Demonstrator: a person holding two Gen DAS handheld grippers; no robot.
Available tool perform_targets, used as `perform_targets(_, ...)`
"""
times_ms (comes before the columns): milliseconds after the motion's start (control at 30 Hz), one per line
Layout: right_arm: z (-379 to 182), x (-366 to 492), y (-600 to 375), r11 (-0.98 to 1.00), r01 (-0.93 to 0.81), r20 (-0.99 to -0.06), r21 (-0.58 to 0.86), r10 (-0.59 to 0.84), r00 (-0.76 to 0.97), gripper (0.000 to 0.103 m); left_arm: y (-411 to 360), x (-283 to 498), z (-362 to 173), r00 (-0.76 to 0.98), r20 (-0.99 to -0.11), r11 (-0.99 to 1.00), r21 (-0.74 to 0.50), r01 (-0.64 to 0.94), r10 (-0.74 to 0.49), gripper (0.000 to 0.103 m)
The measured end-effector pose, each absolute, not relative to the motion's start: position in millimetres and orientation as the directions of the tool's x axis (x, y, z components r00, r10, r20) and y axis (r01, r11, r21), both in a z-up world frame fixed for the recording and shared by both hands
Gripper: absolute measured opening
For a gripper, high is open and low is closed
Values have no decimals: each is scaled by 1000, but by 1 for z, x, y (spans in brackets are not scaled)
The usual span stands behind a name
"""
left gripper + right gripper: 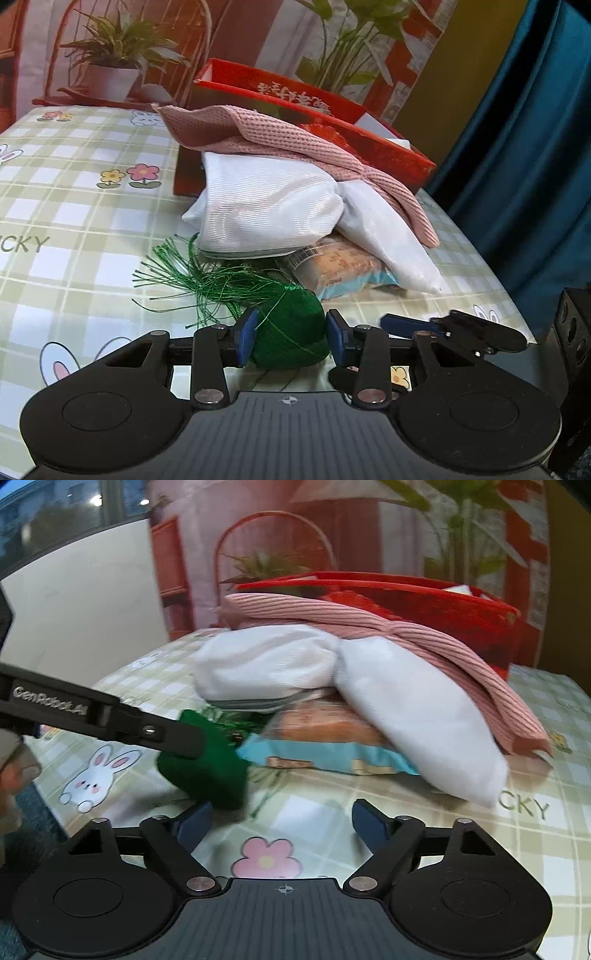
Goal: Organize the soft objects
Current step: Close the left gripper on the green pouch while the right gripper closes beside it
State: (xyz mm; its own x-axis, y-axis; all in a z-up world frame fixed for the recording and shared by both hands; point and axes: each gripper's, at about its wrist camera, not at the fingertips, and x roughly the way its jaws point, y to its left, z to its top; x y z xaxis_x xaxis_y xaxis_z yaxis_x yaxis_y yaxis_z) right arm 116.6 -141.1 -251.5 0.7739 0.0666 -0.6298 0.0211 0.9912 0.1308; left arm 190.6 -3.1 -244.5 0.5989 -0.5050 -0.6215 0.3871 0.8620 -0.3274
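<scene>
The left tongs [290, 338] are clamped on the green ball of thread [291, 332], blue pads pressed to both its sides, and it sits low on the checked worktop [74, 177] at the near edge. Loose green strands [177, 273] fan out to its left. Just behind it is the pile: a blue-edged snack packet [343, 269] at the bottom, a white cushion [266, 206] lying on that, and a pink ribbed cloth [280, 136] draped over the top and trailing down to the right. A red box [332, 122] stands at the far side, touching the cloth.

From the right wrist view, the right tongs [282, 821] stand apart with nothing between them, only the worktop's pink flower print. They are near the thread ball, to its right.
</scene>
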Motion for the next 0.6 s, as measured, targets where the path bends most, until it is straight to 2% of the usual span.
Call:
perform_targets(400, -250, 118, -138, 986, -45, -620, 161, 136, 773, 62, -10, 187, -247, 547, -608, 811, -340, 477, -576, 42)
perform_targets(600, -250, 119, -135, 985, -78, -610, 154, 157, 776, 60, -8, 188, -252, 534, -610, 804, -349, 481, -585, 42)
